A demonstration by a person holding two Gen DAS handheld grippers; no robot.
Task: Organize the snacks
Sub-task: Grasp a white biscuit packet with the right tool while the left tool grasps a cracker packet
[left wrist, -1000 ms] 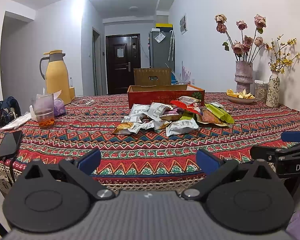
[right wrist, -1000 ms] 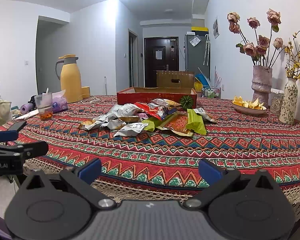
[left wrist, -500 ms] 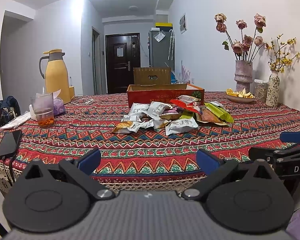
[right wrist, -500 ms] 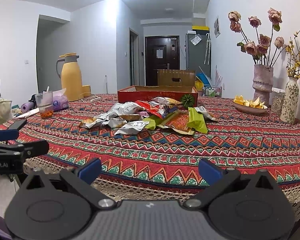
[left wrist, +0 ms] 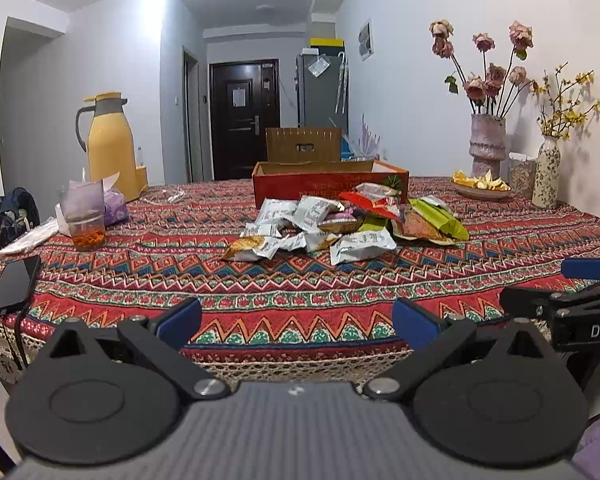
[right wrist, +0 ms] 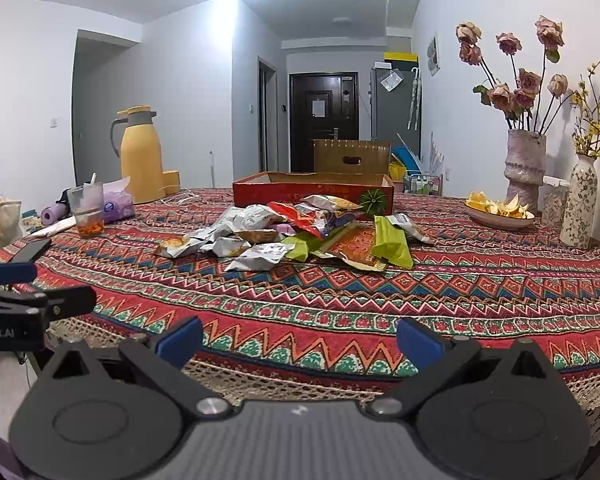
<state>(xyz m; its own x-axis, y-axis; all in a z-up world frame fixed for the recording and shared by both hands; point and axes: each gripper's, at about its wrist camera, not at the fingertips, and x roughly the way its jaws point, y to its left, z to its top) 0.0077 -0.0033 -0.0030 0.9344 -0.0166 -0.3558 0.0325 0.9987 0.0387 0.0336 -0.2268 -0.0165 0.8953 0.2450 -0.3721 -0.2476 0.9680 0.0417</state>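
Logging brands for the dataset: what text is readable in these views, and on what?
"DAS", cut off: right gripper body.
"obot.AI", mirrored: left gripper body.
Red box print: blurred.
Snack packets: print too small to read.

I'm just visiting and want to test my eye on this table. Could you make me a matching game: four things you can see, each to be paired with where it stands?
Things:
1. yellow jug
2. red box
3. dark phone
4. bowl of peel

Places:
A. by the flower vases, far right
B. straight behind the snack heap
C. near left edge of the cloth
D. far left corner, behind the tissue pack

Pairs: 1-D, 2-B, 3-C, 4-A
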